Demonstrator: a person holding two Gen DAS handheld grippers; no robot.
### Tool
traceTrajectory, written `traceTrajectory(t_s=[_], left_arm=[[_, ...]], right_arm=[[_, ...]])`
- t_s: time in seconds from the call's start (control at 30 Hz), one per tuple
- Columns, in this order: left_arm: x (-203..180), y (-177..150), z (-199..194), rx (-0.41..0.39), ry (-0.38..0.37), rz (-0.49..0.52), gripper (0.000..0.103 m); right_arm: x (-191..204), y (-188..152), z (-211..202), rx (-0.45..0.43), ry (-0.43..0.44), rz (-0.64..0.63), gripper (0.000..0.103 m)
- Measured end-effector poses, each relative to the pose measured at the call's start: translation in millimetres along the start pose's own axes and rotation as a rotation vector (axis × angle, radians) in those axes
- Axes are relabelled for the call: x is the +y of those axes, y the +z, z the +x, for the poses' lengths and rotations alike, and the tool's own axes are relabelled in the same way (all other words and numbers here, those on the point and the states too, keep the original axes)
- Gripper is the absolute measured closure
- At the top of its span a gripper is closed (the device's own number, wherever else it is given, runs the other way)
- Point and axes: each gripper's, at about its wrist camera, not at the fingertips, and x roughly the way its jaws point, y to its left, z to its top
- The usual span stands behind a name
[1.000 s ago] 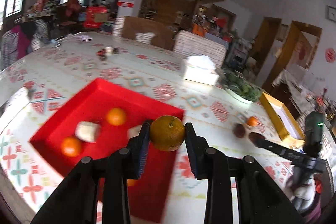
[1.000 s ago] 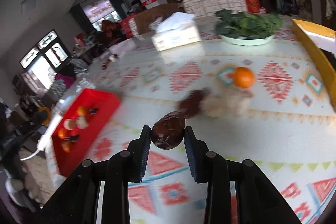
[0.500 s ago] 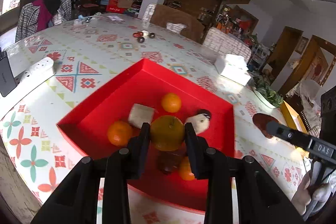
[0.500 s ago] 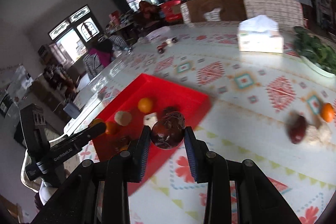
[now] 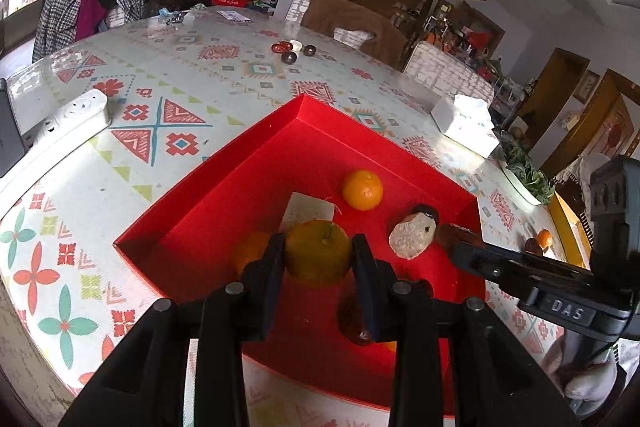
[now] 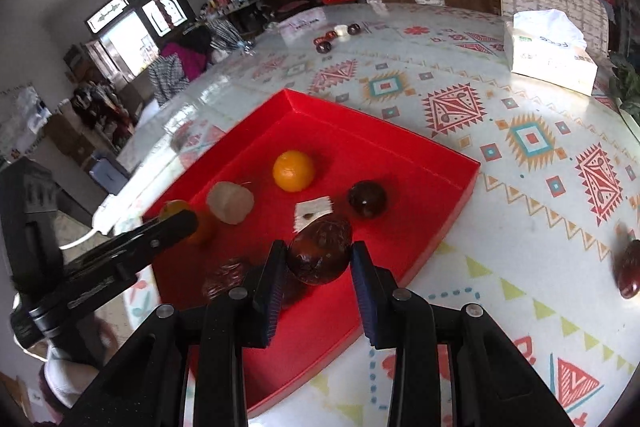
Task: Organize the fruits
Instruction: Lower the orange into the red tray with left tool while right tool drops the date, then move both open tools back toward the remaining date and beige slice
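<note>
Left wrist: green-yellow fruit pinched between left claw fingers.

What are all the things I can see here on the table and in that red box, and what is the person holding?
Red tray: one, red, on the patterned table.
Orange: one loose, orange, far part of the tray; another is partly hidden behind the left gripper.
Dark round fruit: one, dark red-brown, in the tray beside a white card.
Pale lump: one, beige, in the tray.
Tissue box: one, white, far right of the table.
Power strip: one, white, table's left edge.
Greens: one plate, green, far right.
Yellow-green fruit: one, held over the tray.
Dark wrinkled fruit: one, held over the tray.
Left gripper: black, shut on the yellow-green fruit.
Right gripper: black, shut on the wrinkled fruit.
</note>
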Motion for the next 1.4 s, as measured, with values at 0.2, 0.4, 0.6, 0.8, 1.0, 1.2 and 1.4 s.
traceTrajectory(t_s=[0.2, 0.4, 0.6, 0.8, 1.0, 1.2, 1.4], left_arm=[[3, 3, -2, -0.006, -0.021, -0.019, 0.062], [-4, 4, -13, -0.029, -0.037, -0.016, 0.044], [-16, 5, -31, -0.059, -0.055, 0.001, 0.035], [-42, 2, -47, -0.077, -0.07, 0.042, 0.029], [-78, -5, -63, -0.123, -0.061, 0.1, 0.017], [-120, -12, -78, -0.159, -0.106, 0.165, 0.016], [-156, -18, -78, -0.141, -0.137, 0.208, 0.016]], right_arm=[[0, 3, 7, -0.001, -0.042, -0.007, 0.067], [-2, 4, 2, -0.018, -0.025, 0.024, 0.051], [-7, 4, -11, -0.039, -0.023, 0.053, 0.036], [-23, -3, -43, -0.099, 0.011, 0.106, 0.025], [-45, -15, -80, -0.174, 0.008, 0.16, 0.022], [-68, -30, -123, -0.26, -0.073, 0.174, 0.018], [-95, -45, -163, -0.326, -0.178, 0.162, 0.013]])
